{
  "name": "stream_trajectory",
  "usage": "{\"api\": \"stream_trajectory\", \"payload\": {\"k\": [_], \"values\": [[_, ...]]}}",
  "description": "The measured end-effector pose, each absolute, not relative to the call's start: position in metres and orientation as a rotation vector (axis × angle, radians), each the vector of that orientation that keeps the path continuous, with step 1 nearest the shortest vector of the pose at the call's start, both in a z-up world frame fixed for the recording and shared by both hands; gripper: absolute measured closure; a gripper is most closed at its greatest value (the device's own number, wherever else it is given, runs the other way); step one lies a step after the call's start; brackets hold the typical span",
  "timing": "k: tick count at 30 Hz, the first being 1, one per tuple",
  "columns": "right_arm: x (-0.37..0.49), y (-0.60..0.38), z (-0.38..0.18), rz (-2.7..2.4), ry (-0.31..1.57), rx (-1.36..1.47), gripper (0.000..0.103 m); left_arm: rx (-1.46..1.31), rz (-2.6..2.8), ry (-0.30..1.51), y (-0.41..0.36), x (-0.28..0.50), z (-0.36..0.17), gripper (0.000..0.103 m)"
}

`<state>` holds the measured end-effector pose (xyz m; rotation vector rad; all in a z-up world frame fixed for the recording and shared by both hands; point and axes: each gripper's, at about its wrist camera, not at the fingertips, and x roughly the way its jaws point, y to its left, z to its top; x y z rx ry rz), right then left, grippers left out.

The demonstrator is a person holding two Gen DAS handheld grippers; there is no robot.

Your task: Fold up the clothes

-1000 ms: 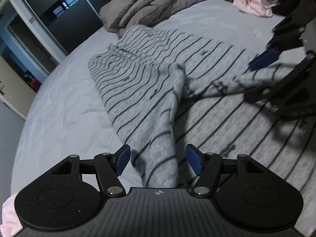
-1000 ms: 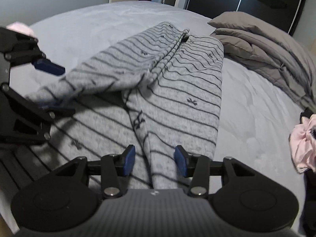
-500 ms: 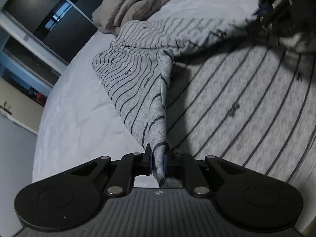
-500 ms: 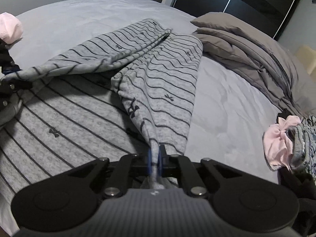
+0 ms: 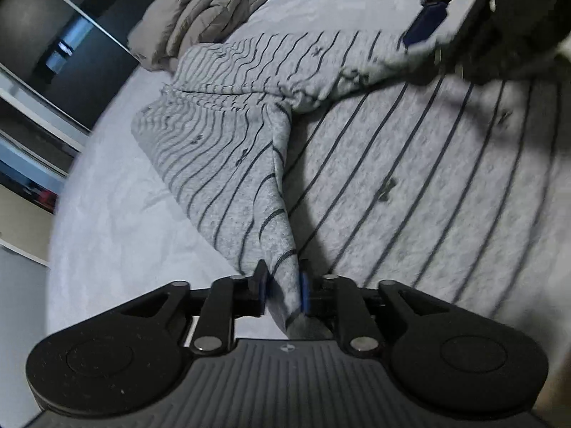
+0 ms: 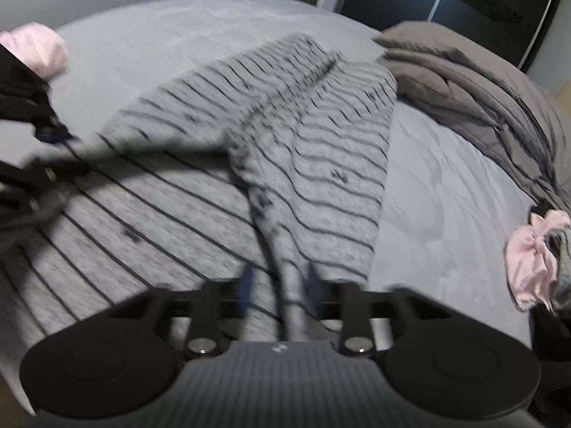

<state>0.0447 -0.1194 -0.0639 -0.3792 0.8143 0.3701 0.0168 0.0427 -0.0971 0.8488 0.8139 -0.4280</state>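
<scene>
**Both corners let go over the fold**

On the bed (image 5: 107, 221), the grey striped garment (image 5: 410, 185) lies spread wide, its far part doubled back toward the near part in two raised flaps. Half a second ago each gripper was clamped tight on a flap's tip; now both have just been opening. The left gripper (image 5: 283, 290) stands narrow, the cloth tip still between its blue pads and touching the right-hand one, though no longer squeezed. The right gripper (image 6: 280, 285) stands wider; its view is blurred, and a flap tip hangs loosely in the gap. I judge this as the release of a fold: the flaps should drop onto the lower layer, and the fold will need smoothing.

The garment is a soft, heathered knit with thin dark stripes and small dark motifs, draping in limp ridges. The sheet under it is pale and faintly creased. A brown duvet (image 6: 464, 82) lies bunched by the dark wardrobe (image 5: 46, 35), and pink clothes (image 6: 531, 256) wait at the bed's edge.
</scene>
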Motion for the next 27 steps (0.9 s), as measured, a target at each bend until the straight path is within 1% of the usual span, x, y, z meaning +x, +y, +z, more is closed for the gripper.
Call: {"api": "stream_trajectory", "payload": {"k": [1,2,3,4,5,7,9,10,11,12,13,16,17,18,19,20,21,22,23,24,25,26,27], "values": [[0.045,-0.119,-0.059,0.381,0.803,-0.358,0.055,0.808,-0.452,0.829,0.045,0.018,-0.09,0.079],[0.044,-0.119,-0.055,0.391,0.791,-0.337,0.056,0.756,-0.477,0.839,0.048,0.019,-0.081,0.071],[0.045,-0.119,-0.05,0.4,0.781,-0.313,0.057,0.699,-0.504,0.845,0.051,0.019,-0.073,0.06],[0.047,-0.12,-0.047,0.407,0.774,-0.286,0.057,0.635,-0.527,0.838,0.054,0.021,-0.064,0.058],[0.05,-0.12,-0.044,0.413,0.767,-0.259,0.058,0.58,-0.544,0.827,0.058,0.025,-0.055,0.058],[0.057,-0.122,-0.039,0.411,0.757,-0.223,0.07,0.49,-0.546,0.808,0.066,0.033,-0.044,0.058],[0.064,-0.125,-0.038,0.39,0.761,-0.213,0.073,0.423,-0.508,0.797,0.076,0.046,-0.041,0.058],[0.068,-0.129,-0.039,0.373,0.768,-0.2,0.078,0.398,-0.491,0.808,0.08,0.053,-0.043,0.06],[0.071,-0.133,-0.04,0.356,0.78,-0.181,0.079,0.377,-0.489,0.836,0.085,0.059,-0.046,0.067],[0.074,-0.138,-0.041,0.339,0.797,-0.155,0.08,0.368,-0.49,0.856,0.088,0.063,-0.05,0.07],[0.078,-0.145,-0.044,0.322,0.816,-0.126,0.082,0.381,-0.482,0.872,0.089,0.062,-0.056,0.07],[0.077,-0.157,-0.051,0.297,0.855,-0.068,0.081,0.434,-0.469,0.889,0.086,0.05,-0.066,0.07],[0.075,-0.159,-0.053,0.292,0.864,-0.056,0.08,0.453,-0.464,0.888,0.084,0.044,-0.068,0.065],[0.072,-0.161,-0.053,0.288,0.871,-0.047,0.079,0.47,-0.448,0.882,0.081,0.037,-0.069,0.057],[0.068,-0.161,-0.053,0.287,0.872,-0.048,0.068,0.486,-0.432,0.875,0.078,0.031,-0.071,0.055],[0.062,-0.16,-0.052,0.286,0.87,-0.052,0.062,0.476,-0.406,0.888,0.079,0.029,-0.073,0.055],[0.056,-0.159,-0.051,0.288,0.867,-0.059,0.057,0.465,-0.379,0.901,0.079,0.027,-0.075,0.056],[0.049,-0.157,-0.051,0.293,0.863,-0.076,0.057,0.455,-0.352,0.913,0.079,0.026,-0.077,0.056],[0.042,-0.154,-0.052,0.292,0.86,-0.103,0.057,0.444,-0.326,0.925,0.08,0.024,-0.08,0.059],[0.036,-0.152,-0.053,0.286,0.857,-0.133,0.058,0.434,-0.299,0.937,0.08,0.022,-0.082,0.068],[0.029,-0.149,-0.056,0.27,0.855,-0.171,0.059,0.423,-0.272,0.949,0.081,0.02,-0.084,0.07],[0.024,-0.148,-0.06,0.258,0.858,-0.209,0.06,0.408,-0.245,0.955,0.083,0.018,-0.084,0.071],[0.018,-0.149,-0.065,0.255,0.862,-0.237,0.063,0.394,-0.218,0.96,0.086,0.015,-0.084,0.076]]}}
